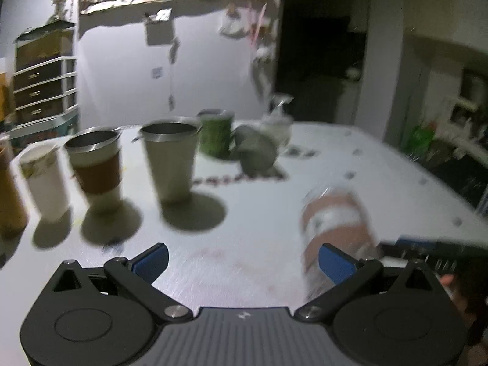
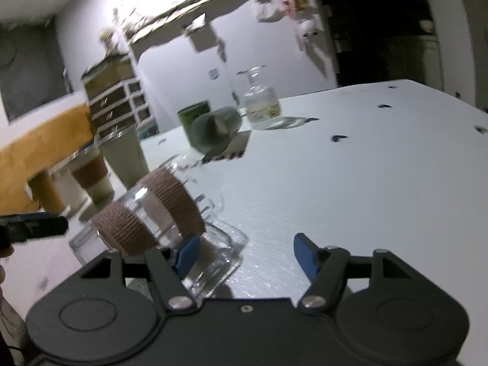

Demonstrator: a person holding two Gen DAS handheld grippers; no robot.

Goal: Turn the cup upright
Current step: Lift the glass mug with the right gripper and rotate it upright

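A clear glass cup with brown corrugated sleeves lies tilted on the white table, just ahead and left of my right gripper. The right gripper is open and empty; its left pad is against the cup's glass base. In the left wrist view the same cup is blurred, ahead of my right pad. My left gripper is open and empty above the table.
A row of upright cups stands at left: a steel-rimmed beige cup, a brown-sleeved cup, a white cup. A green mug, a grey cup on its side and a glass jar sit at the back.
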